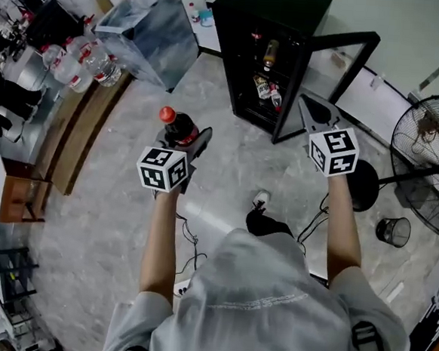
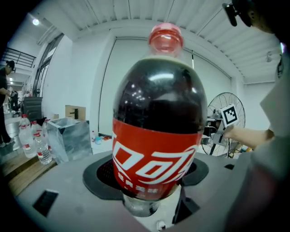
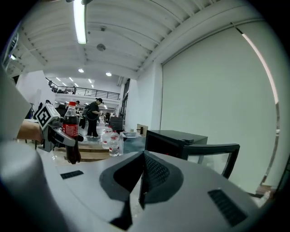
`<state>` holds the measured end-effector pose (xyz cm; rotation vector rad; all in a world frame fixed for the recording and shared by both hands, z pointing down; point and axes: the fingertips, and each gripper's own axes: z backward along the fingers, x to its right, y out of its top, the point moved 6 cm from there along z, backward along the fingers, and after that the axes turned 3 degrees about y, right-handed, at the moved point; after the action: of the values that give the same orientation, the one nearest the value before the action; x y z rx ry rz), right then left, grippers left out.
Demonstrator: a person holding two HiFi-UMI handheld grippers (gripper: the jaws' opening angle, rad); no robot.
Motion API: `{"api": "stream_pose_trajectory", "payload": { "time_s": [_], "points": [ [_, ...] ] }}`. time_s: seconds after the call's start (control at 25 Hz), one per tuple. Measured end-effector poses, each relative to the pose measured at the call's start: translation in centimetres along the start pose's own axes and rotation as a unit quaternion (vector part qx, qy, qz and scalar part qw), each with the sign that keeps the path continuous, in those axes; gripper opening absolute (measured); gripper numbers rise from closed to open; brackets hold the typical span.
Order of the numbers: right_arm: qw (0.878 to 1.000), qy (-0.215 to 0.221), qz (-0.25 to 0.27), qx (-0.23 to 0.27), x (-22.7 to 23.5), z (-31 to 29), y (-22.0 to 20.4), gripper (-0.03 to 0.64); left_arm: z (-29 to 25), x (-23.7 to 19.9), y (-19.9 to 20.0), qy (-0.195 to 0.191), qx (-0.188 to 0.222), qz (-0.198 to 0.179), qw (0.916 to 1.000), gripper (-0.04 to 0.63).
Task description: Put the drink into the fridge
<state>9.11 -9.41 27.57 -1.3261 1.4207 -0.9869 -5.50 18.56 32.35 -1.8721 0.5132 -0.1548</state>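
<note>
Dark cola in one clear plastic bottle (image 2: 158,122), red cap, red label with white lettering. Upright, clamped between the jaws of the left gripper (image 1: 187,149), up in the air near the fridge (image 1: 274,9). Right gripper (image 3: 141,179) empty, jaws pressed together. One black fridge, door swung open, a few bottles on its shelves. One standing fan (image 1: 425,161). Pale grey marbled floor (image 1: 110,223), white walls.

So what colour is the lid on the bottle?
Red. The cap on the bottle shows best in the left gripper view.
</note>
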Motion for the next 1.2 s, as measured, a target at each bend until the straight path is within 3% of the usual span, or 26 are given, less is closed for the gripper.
{"api": "stream_pose_trajectory", "payload": {
  "time_s": [0.36, 0.72, 0.88, 1.04, 1.2],
  "points": [
    [0.999, -0.014, -0.028, -0.029, 7.2, -7.5, -1.0, 0.002, -13.7, -2.2, 5.4, -0.06, -0.016, -0.046, 0.997, 0.316],
    [0.986, -0.131, -0.073, -0.067, 11.2, -10.5, -4.5, 0.002, -27.1, -4.6, 5.6, -0.168, -0.036, -0.098, 0.9803, 0.316],
    [0.969, -0.21, -0.093, -0.086, 12.1, -10.9, -7.1, 0.002, -34.5, -4.4, 3.5, -0.214, -0.039, -0.11, 0.9698, 0.316],
    [0.945, -0.284, -0.136, -0.087, 11.8, -11.9, -10.3, 0.002, -40.8, -3.9, 1.0, -0.265, -0.057, -0.126, 0.9543, 0.316],
    [0.925, -0.341, -0.147, -0.084, 12.4, -13.0, -13.4, 0.003, -45.7, -3.3, -1.0, -0.307, -0.06, -0.155, 0.9371, 0.316]
  ]
}}
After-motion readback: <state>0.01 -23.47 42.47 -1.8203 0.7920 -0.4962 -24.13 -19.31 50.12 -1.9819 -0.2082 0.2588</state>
